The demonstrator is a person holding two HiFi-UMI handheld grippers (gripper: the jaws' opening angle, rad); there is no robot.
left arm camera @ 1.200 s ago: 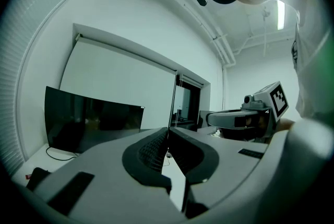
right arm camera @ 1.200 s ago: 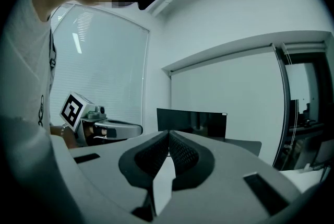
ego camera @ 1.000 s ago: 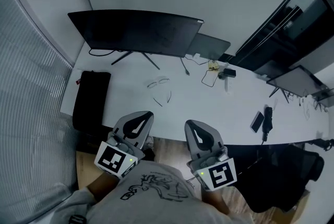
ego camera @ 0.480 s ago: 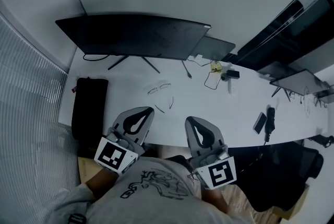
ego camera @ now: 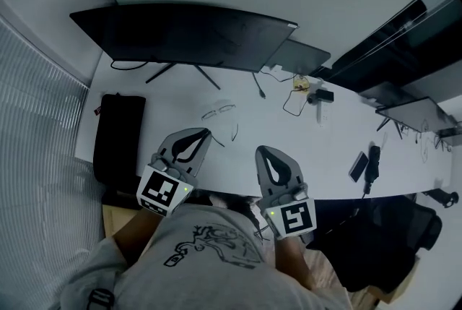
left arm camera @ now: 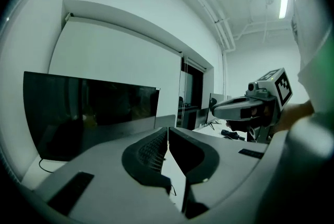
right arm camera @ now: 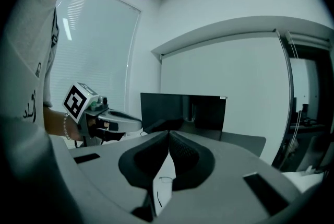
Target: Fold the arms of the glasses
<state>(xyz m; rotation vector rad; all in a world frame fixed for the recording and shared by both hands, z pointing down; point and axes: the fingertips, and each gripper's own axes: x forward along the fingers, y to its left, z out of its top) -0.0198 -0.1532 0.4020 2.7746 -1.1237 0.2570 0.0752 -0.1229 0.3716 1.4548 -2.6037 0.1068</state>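
Thin-framed glasses (ego camera: 219, 112) lie on the white table (ego camera: 289, 149) in front of the monitor, arms spread open toward me. In the right gripper view the glasses (right arm camera: 166, 179) show small through the gap below the jaws. My left gripper (ego camera: 205, 132) is shut and empty, its tips over the table's near part, just short of the left arm of the glasses. My right gripper (ego camera: 260, 152) is also shut and empty, to the right of the glasses and nearer to me. In their own views the left gripper (left arm camera: 167, 129) and the right gripper (right arm camera: 168, 133) have their jaws pressed together.
A wide dark monitor (ego camera: 180, 34) stands at the back of the table. A black case (ego camera: 117, 134) lies at the left edge. A laptop (ego camera: 297, 57), cables (ego camera: 292, 105) and a phone (ego camera: 356, 168) sit to the right. A dark chair (ego camera: 390, 236) stands beyond the front right edge.
Both grippers have moved forward from my body over the table's front edge, closer to the glasses. Their jaws have stayed shut. The glasses have not moved.
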